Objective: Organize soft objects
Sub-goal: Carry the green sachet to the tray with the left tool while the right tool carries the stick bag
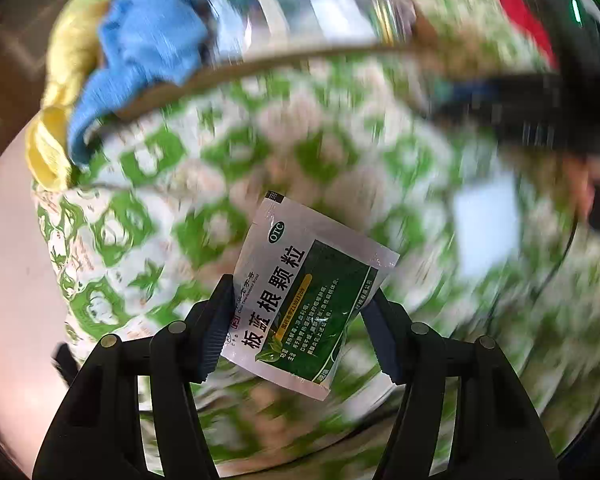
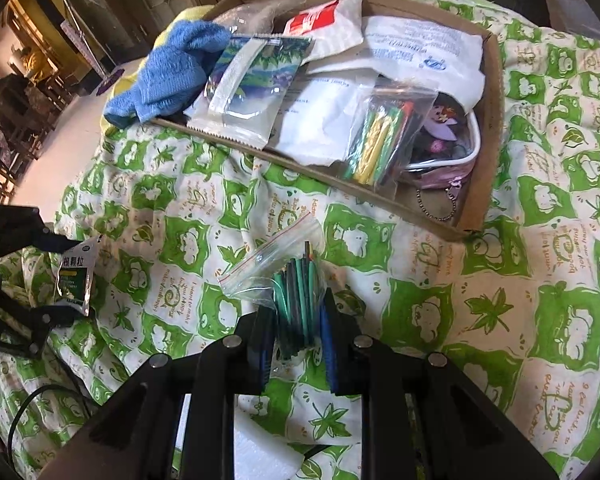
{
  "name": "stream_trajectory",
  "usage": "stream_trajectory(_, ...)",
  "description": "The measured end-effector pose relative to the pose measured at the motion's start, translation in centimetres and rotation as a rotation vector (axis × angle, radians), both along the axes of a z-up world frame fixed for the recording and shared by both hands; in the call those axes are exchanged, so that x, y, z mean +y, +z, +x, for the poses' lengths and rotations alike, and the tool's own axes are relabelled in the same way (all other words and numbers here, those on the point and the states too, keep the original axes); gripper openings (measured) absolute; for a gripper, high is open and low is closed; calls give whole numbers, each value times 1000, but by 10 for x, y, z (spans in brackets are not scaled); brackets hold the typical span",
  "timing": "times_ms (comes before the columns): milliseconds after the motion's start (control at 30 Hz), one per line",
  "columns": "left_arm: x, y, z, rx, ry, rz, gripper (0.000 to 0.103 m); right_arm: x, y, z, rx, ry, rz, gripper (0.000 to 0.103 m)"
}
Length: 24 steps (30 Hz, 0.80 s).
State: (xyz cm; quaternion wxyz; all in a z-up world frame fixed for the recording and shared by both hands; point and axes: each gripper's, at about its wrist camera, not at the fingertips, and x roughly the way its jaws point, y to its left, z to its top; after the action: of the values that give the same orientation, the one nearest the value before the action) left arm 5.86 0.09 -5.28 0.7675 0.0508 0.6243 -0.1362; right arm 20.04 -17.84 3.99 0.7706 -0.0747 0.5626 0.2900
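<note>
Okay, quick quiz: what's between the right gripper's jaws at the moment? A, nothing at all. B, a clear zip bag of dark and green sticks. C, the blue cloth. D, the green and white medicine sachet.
B: in the right wrist view the right gripper has its jaws clamped on the clear zip bag of sticks, while the medicine sachet sits in the left gripper and the blue cloth hangs over the cardboard box.

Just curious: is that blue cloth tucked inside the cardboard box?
Partly. The blue cloth drapes over the cardboard box edge, one end hanging outside onto the bedspread.
</note>
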Motion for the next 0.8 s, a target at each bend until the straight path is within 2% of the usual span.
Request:
stream_trajectory(67, -2, 4, 5, -36, 63, -42, 62, -5, 2, -1, -2, -13, 10, 19)
stream_trajectory(133, -10, 1, 9, -85, 128, -49, 62, -9, 2, -3, -3, -22, 14, 19)
stream_trajectory(233, -24, -18, 14, -58, 203, -89, 62, -13, -1, -6, 3, -27, 9, 19)
stream_trajectory(367, -35, -22, 10, -70, 192, 5, 62, -14, -6, -11, 8, -23, -2, 19)
stream_trajectory(600, -32, -15, 6, -113, 206, 42, 62, -5, -12, -8, 16, -22, -20, 19)
stream_trajectory(800, -37, 6, -8, -148, 192, 87, 62, -1, -17, -6, 22, -29, -25, 19)
